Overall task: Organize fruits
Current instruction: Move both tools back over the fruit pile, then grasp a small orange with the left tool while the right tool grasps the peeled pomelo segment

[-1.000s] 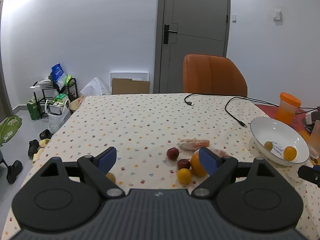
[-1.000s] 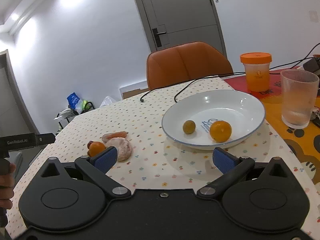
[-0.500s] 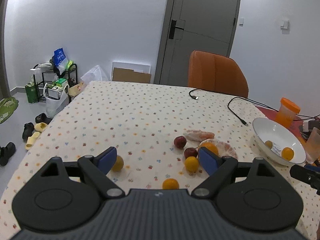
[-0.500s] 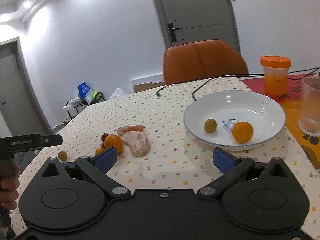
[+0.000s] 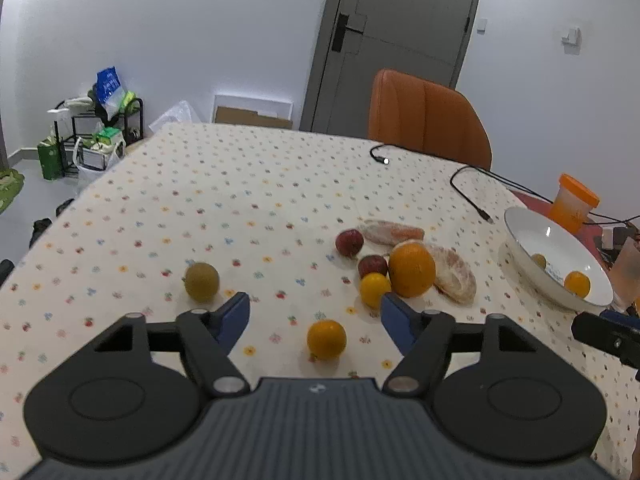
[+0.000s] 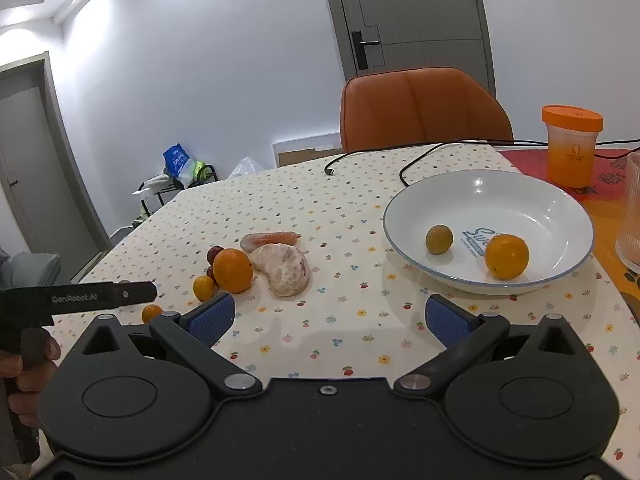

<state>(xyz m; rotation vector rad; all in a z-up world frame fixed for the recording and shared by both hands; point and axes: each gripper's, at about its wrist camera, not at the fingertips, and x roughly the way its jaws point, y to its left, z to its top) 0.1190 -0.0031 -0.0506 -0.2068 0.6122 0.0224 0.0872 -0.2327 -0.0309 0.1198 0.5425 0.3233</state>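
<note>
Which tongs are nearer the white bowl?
Right. The right tongs sit open just in front of the white bowl; the left tongs, also open, are off to its left, beyond the fruit cluster.

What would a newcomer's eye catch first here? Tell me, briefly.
Probably the white bowl on the right of the dotted tablecloth, holding a small orange and a greenish fruit. Then the loose cluster mid-table: a big orange beside a peeled citrus. Both grippers, left and right, are open and empty.
</note>
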